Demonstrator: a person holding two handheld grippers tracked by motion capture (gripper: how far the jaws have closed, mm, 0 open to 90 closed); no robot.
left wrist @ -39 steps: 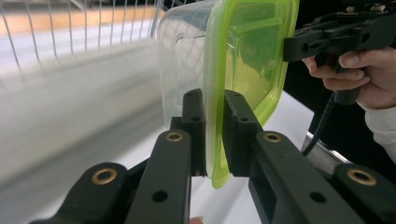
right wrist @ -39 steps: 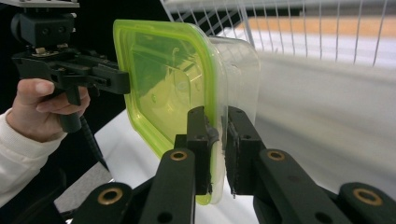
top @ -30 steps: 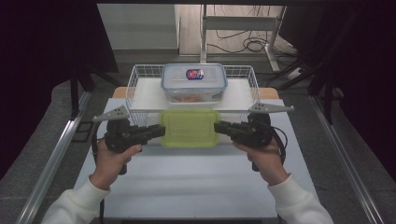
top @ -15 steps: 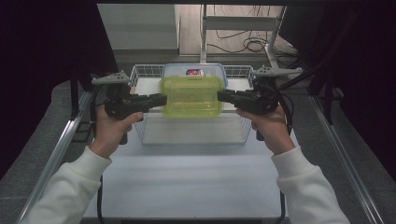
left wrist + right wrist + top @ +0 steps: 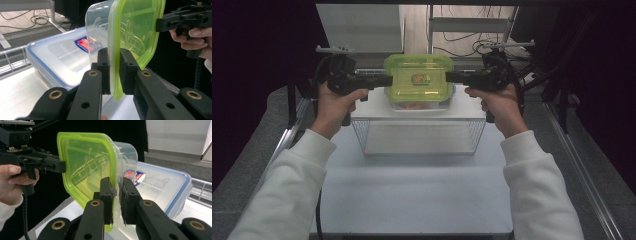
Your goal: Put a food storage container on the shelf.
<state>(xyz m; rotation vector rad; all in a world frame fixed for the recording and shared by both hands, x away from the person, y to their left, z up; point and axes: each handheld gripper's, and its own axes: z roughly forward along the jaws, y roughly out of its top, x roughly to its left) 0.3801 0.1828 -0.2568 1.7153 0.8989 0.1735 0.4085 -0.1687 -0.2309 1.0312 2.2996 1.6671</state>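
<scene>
Above the far edge of the white surface (image 5: 412,190), a clear plastic box with a green lid (image 5: 418,78) hangs over a blue-rimmed lidded box (image 5: 57,62) in the wire basket (image 5: 419,137). The left tongs (image 5: 387,80) and right tongs (image 5: 451,76) each pinch the lid's rim at opposite ends. Cables lie on the floor beyond.

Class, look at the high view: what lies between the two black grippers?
The green-lidded clear plastic container, clamped at opposite edges by the left gripper and right gripper.

I work in a lab: black curtains (image 5: 257,60), loose floor cables (image 5: 462,37), aluminium-framed white table (image 5: 412,190).
</scene>
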